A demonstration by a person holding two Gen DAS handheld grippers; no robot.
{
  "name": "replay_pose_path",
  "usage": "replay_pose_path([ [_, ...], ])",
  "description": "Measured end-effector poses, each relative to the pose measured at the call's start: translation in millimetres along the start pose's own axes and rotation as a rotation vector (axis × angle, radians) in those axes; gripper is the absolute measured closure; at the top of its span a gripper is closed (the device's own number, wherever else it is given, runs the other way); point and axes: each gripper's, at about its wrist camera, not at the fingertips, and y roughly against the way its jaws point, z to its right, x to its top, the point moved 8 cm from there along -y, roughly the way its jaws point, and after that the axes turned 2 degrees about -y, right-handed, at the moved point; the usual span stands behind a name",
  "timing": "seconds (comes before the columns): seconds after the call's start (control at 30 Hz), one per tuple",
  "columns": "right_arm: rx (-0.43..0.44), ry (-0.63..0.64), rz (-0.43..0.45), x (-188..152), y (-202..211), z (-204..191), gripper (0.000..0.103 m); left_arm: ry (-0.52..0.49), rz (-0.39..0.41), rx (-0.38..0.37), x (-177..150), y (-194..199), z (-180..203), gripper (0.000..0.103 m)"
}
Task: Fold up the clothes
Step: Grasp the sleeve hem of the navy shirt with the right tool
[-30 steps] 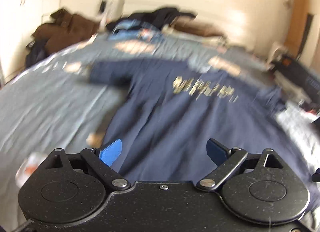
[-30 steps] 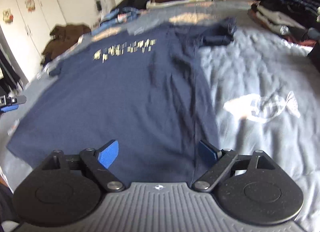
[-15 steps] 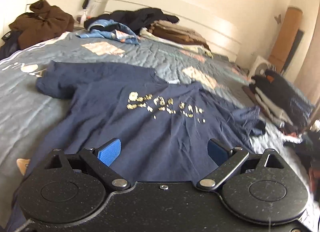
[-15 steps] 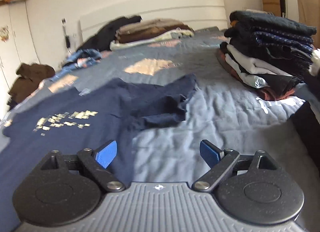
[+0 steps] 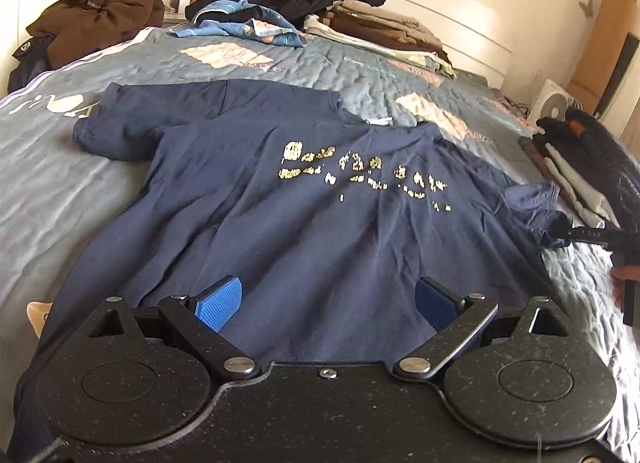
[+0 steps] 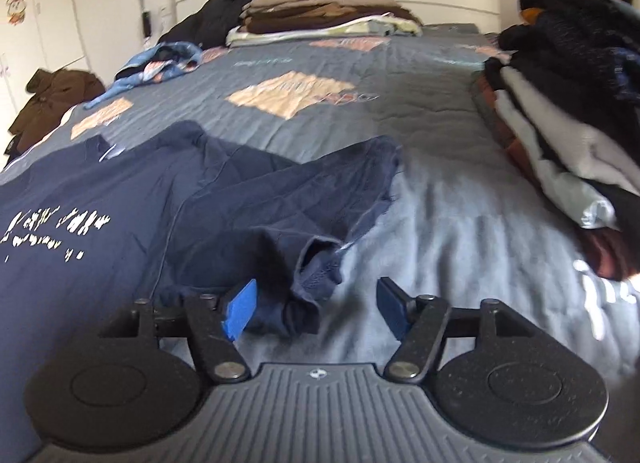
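- Navy T-shirt (image 5: 304, 215): lies spread flat on the bed (image 5: 60, 191), gold print upward.
- Left claw (image 5: 328, 299): spread wide, empty, above the shirt's hem.
- Right claw (image 6: 316, 309): spread wide, empty, at the crumpled sleeve (image 6: 316, 263).

The left wrist view looks from low over the hem of the navy T-shirt (image 5: 304, 215) toward the headboard (image 5: 440, 15); the right wrist view sits close at the crumpled right sleeve (image 6: 312, 223), facing the same way; both share the shirt, the bedspread (image 6: 420, 111) and the far clothes.
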Motion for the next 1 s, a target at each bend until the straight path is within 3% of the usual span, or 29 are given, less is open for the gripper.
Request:
replay_pose_path([
  [0.03,-0.001,0.011,-0.012,-0.8,-3.9,-3.6,0.08,0.0,-0.009,0.006,-1.0,-1.8,-1.1,0.01],
  [0.07,-0.002,0.022,-0.025,-1.7,-7.9,-7.2,0.088,0.006,-0.016,0.009,-2.3,-3.3,-2.3,0.01],
  [0.27,-0.014,-0.024,-0.056,9.2,10.1,3.5,0.092,0.023,-0.023,0.009,-3.8,-2.3,-4.9,0.01],
  [0.43,-0.024,-0.109,-0.149,-4.4,2.8,20.5,0.084,0.013,-0.029,-0.009,-5.0,-2.1,-0.5,0.01],
  [0.47,-0.026,-0.126,-0.168,-7.1,1.4,23.9,0.075,0.012,-0.032,-0.013,-5.3,-2.4,0.3,0.009],
  [0.5,-0.029,-0.157,-0.166,-3.9,5.4,26.7,0.067,0.011,-0.036,-0.015,-5.4,-3.1,1.1,0.009],
  [0.6,-0.021,-0.202,-0.102,18.9,23.7,26.5,0.061,0.008,-0.043,-0.021,-7.1,-4.0,2.8,0.009],
  [0.7,0.091,-0.243,0.032,53.6,37.8,12.5,0.047,-0.005,-0.044,-0.027,-8.1,-4.7,6.6,0.01],
  [0.8,0.118,-0.262,-0.017,63.1,16.4,0.9,0.038,-0.024,-0.044,-0.017,-9.9,-5.8,9.4,0.01],
  [0.9,0.144,-0.28,-0.065,72.7,-4.7,-10.7,0.038,-0.022,-0.054,-0.016,-10.4,-9.9,8.4,0.01],
  [1.0,0.313,-0.44,-0.043,63.6,-20.3,-12.2,0.037,-0.031,-0.063,-0.011,-12.8,-11.8,8.1,0.01],
])
